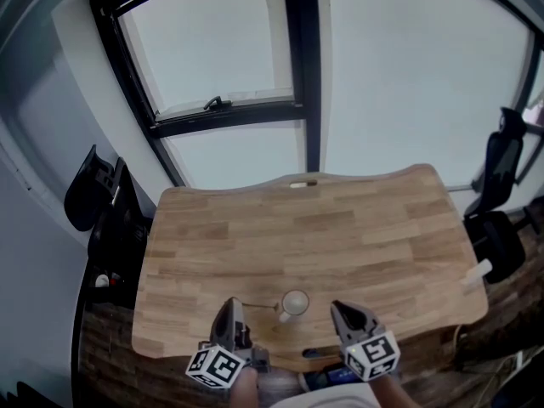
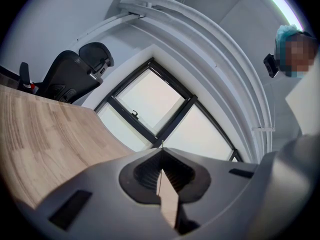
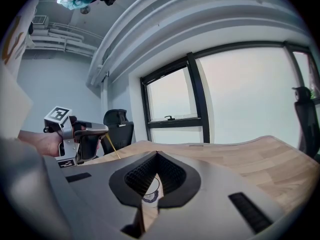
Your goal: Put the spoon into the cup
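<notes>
In the head view, a light wooden table (image 1: pixel 340 228) stands under a large window (image 1: pixel 229 75). The cup (image 1: pixel 295 302) sits upright near the table's near edge, between the two grippers. The left gripper (image 1: pixel 231 306) is just left of it. The spoon (image 1: pixel 259 305), a thin pale line, runs level from this gripper's tip towards the cup. Its far end comes close to the cup's left side, but whether it touches is too small to tell, and it is not inside. The right gripper (image 1: pixel 338 307) waits just right of the cup, apart from it.

In the left gripper view, the jaws are pressed together and a fine sliver of the spoon (image 2: pixel 161 144) pokes out at their tip, so this gripper is clamped on the spoon's handle. The table and window lie beyond.

In the right gripper view, the jaws meet at the tip with nothing pinched. Part of the cup's rim (image 3: pixel 150 190) shows through the slit below them, on the table. At the left, the other gripper (image 3: pixel 104 130) shows with the thin golden spoon (image 3: pixel 112 148) slanting down from it.

The step in hand looks like carrying the spoon to the cup. The next move likely calls for lifting the spoon's free end over the rim, tilting it down, then parting the left jaws. The slim handle could slip, or it could nudge the light cup.
</notes>
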